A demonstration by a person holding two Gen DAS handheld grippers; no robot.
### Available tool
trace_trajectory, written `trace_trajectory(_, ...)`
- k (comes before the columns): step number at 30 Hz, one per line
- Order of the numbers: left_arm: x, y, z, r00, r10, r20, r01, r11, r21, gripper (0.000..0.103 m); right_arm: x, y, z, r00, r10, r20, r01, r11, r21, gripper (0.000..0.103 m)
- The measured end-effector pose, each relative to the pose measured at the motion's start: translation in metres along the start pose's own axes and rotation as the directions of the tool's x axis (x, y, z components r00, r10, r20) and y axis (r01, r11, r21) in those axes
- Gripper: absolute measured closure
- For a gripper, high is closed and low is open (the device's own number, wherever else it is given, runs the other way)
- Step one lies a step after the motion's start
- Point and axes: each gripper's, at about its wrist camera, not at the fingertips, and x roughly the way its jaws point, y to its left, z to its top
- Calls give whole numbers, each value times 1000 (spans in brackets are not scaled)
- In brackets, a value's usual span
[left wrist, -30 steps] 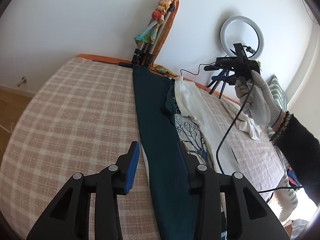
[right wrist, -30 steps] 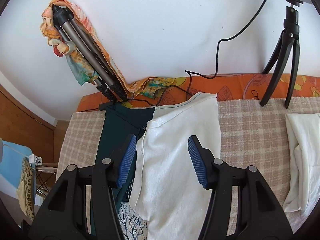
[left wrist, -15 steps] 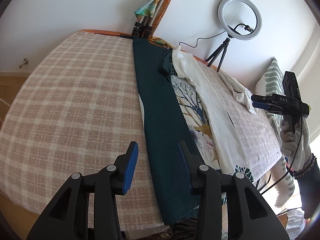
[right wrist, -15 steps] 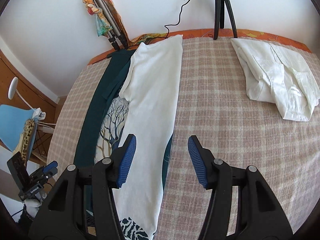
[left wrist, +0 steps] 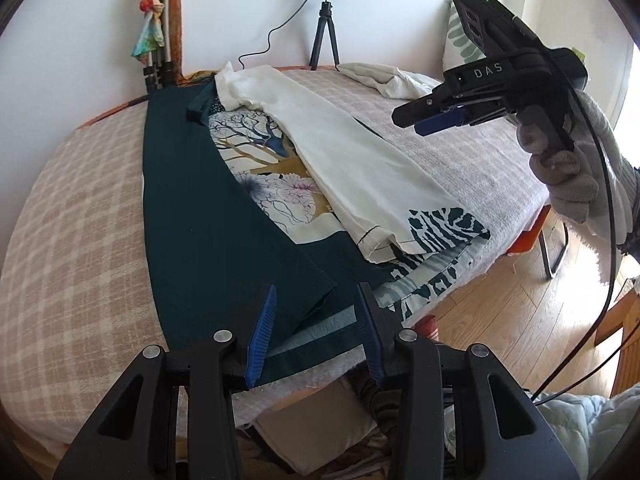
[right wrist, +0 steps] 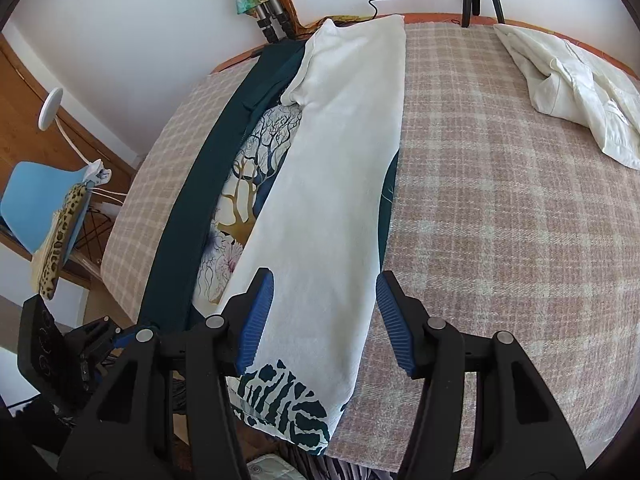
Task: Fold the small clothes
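Note:
A long garment lies lengthwise on the plaid bed (left wrist: 80, 216). Its dark green side (left wrist: 200, 216) is folded in on the left, its white side (left wrist: 352, 160) folded in on the right, and a tree print (left wrist: 276, 176) shows between them. My left gripper (left wrist: 316, 332) is open and empty just above the green hem at the bed's near edge. My right gripper (right wrist: 324, 320) is open and empty over the white fold's (right wrist: 336, 184) near end; it also shows in the left wrist view (left wrist: 424, 120), held by a gloved hand.
A crumpled white shirt (right wrist: 576, 84) lies at the bed's far right. A ring light on a tripod (left wrist: 326, 28) and a folded tripod with a scarf (left wrist: 160, 48) stand at the wall. A blue chair (right wrist: 36, 192) and wooden floor (left wrist: 520, 312) lie beside the bed.
Both grippers have drawn back from the head of the bed toward the garment's near hem. Both stayed open and empty.

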Motion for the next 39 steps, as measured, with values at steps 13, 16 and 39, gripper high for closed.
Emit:
trace_trajectory(13, 14, 0, -2, 999, 42, 18, -42, 999, 11, 91, 25, 10, -30, 983, -168, -69, 161, 983, -89, 46)
trace_trajectory(16, 14, -3, -2, 999, 29, 24, -29, 999, 23, 96, 30, 11, -36, 973, -216, -85, 207, 973, -105, 46)
trace_trajectory(39, 12, -19, 3, 996, -68, 63, 65, 997, 45, 101, 4, 28, 26, 994, -102, -38, 97, 989, -113, 57)
